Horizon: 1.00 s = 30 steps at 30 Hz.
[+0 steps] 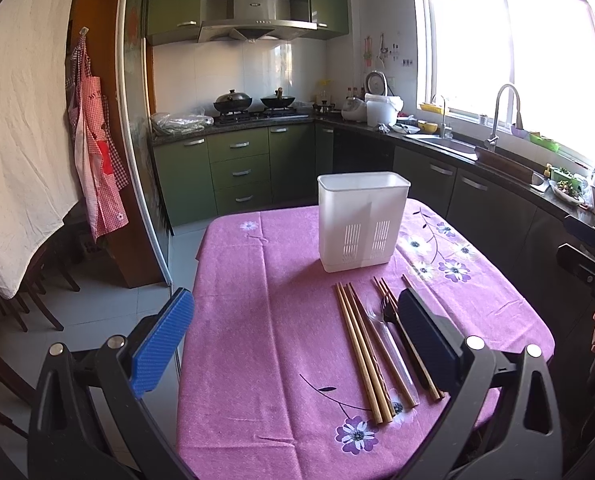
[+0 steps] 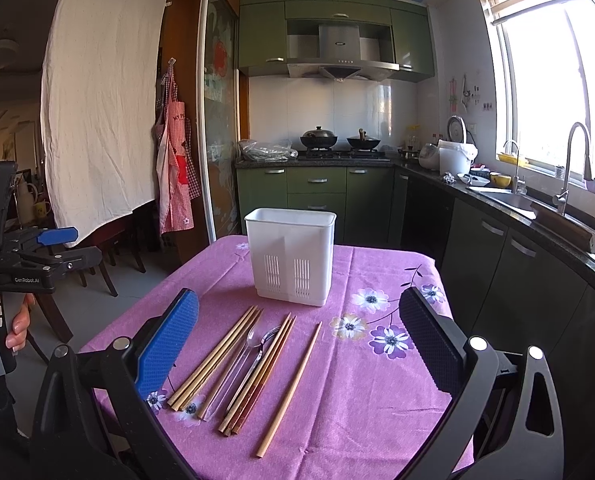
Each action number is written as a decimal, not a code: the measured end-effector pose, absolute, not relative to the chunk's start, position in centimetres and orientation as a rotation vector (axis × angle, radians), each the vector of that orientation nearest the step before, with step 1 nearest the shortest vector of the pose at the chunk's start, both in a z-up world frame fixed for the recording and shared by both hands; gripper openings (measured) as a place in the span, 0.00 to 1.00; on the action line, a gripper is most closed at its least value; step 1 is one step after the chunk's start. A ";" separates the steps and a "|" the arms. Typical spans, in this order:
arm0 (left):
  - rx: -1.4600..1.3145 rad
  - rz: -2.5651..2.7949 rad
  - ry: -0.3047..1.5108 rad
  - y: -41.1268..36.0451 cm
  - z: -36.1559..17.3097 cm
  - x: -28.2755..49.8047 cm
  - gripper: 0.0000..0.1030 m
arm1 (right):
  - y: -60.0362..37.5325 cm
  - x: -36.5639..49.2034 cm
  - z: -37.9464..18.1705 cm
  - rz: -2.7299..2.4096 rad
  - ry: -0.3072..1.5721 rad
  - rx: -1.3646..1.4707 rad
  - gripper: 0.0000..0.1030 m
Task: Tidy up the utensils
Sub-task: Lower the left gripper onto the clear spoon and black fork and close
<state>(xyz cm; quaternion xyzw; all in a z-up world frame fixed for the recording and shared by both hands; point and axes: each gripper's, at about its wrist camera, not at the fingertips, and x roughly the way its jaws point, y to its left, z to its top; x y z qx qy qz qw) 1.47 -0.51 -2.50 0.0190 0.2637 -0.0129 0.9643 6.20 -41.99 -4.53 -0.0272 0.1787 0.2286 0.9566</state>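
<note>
Fingers on my left gripper [image 1: 295, 340] and right gripper [image 2: 299, 340] are spread wide, empty. Nothing is sorted yet: chopsticks [image 2: 217, 356] and spoons [image 2: 253, 344] lie on the desk [image 2: 357, 400] before the holder [image 2: 290, 254]. Next, I'd pinch one chopstick.

You see white slotted holder [image 2: 290, 255] upright on pink cloth; near it, wooden chopsticks [image 2: 213, 358], clear spoon [image 2: 233, 372], dark fork [image 1: 391, 309] lying flat.

Bare cloth [image 2: 361, 400] rt of chopsticks [image 2: 289, 388]; holder [image 2: 291, 256] upright just behind.
</note>
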 end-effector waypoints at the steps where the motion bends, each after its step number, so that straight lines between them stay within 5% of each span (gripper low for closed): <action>1: 0.037 -0.031 0.551 -0.6 -2.8 1.9 0.94 | -42.0 6.5 -4.7 0.469 0.374 -0.052 0.96; 14: 0.064 -0.083 0.901 -4.5 -9.7 11.4 0.93 | -43.4 13.6 -9.2 0.479 0.636 0.053 0.96; 26: 0.017 -0.149 1.122 -8.3 -14.8 17.6 0.32 | -44.6 16.4 -11.9 0.442 0.698 0.096 0.91; 30: 0.031 -0.149 1.158 -9.0 -15.5 18.2 0.29 | -44.4 16.4 -12.1 0.447 0.708 0.100 0.91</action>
